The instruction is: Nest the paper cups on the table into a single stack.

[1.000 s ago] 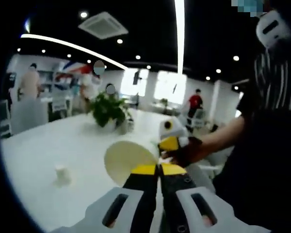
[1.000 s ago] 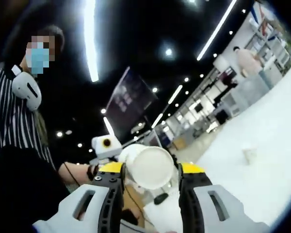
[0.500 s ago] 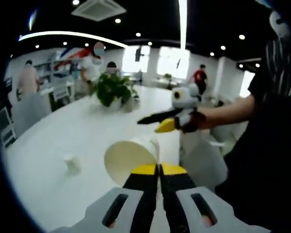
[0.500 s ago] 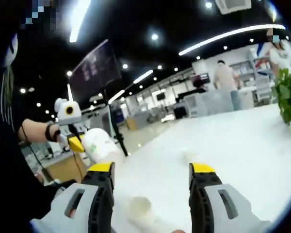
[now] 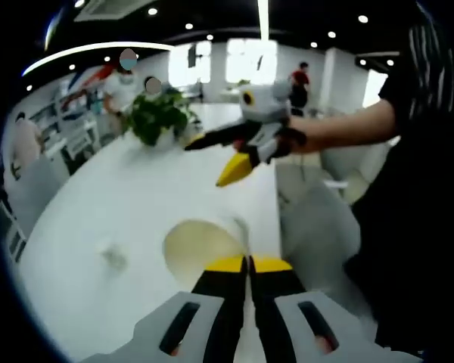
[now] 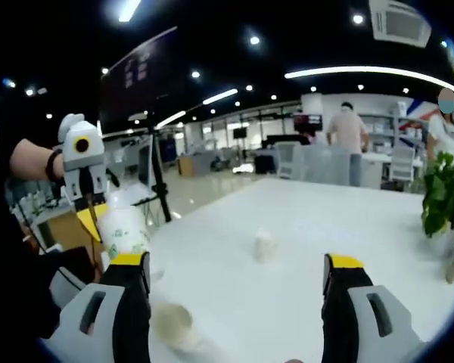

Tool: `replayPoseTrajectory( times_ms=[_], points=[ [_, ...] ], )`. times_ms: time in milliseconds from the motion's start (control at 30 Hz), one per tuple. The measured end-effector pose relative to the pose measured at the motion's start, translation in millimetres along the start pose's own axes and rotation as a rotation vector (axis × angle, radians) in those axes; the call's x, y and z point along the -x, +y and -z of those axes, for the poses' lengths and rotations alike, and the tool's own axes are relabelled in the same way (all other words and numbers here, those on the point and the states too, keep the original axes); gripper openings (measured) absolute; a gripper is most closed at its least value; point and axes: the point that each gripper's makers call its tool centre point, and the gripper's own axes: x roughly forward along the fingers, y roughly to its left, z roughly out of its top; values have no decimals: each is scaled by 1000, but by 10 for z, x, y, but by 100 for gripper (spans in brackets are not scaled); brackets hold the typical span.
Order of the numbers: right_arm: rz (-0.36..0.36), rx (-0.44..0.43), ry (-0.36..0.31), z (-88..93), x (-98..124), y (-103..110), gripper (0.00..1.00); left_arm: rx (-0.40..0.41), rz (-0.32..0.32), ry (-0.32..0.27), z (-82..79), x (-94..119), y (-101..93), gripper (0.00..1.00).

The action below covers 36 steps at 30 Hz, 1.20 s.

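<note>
In the left gripper view my left gripper [image 5: 248, 263] is shut on the rim of a white paper cup [image 5: 200, 249], whose open mouth faces the camera. My right gripper [image 5: 212, 157] hangs open above the white table [image 5: 159, 189], held by a person's hand. In the right gripper view my right gripper [image 6: 237, 265] stands wide open with nothing between its jaws. At the left, the left gripper [image 6: 98, 223] holds the paper cup [image 6: 123, 231] up. A small cup [image 6: 265, 243] stands upright on the table ahead, also seen as a small cup [image 5: 112, 255]. A blurred cup [image 6: 174, 321] sits close by the left jaw.
A potted plant [image 5: 155, 117] stands at the table's far end, seen as the plant [image 6: 446, 197] at the right. The person's dark sleeve [image 5: 408, 189] is at the right. Other people and chairs [image 6: 348, 147] stand beyond the table.
My right gripper has let go of the cup it held, opened wide and drawn away; that cup stays at the left gripper. Both views have swung down toward the table.
</note>
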Motion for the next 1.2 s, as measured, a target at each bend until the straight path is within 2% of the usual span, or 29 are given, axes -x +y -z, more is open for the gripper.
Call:
replayPoseTrajectory(
  times_ms=[67, 167, 267, 367, 533, 600, 633, 767, 900, 1000, 1033, 1200],
  points=[
    [0, 3, -4, -6, -22, -18, 100, -38, 6, 23, 9, -19, 1, 0],
    [-9, 13, 1, -11, -64, 4, 100, -52, 20, 52, 6, -33, -7, 0],
    [-29, 38, 11, -15, -116, 36, 100, -92, 32, 106, 51, -54, -2, 0],
    [-25, 52, 10, -31, -126, 20, 100, -105, 41, 117, 38, -88, -7, 0],
    [-2, 34, 2, -15, -116, -79, 100, -164, 51, 166, 58, -158, -11, 0],
    [-2, 24, 7, 7, -111, -98, 100, -215, 56, 212, 99, -185, -2, 0],
    [3, 21, 9, 22, -108, -122, 100, -237, 63, 216, 97, -213, -13, 0],
    [17, 14, 9, 48, -82, -175, 100, -275, 78, 258, 155, -277, -10, 0],
    [34, 1, -3, 71, -54, -227, 100, -362, 94, 343, 276, -332, 4, 0],
    [39, -9, 0, 105, -51, -240, 100, -410, 104, 362, 303, -390, -14, 0],
    [41, -9, 1, 111, -50, -239, 100, -456, 100, 389, 331, -400, 11, 0],
    [45, -30, 1, 177, -30, -254, 100, -487, 121, 415, 370, -476, -27, 0]
  ],
)
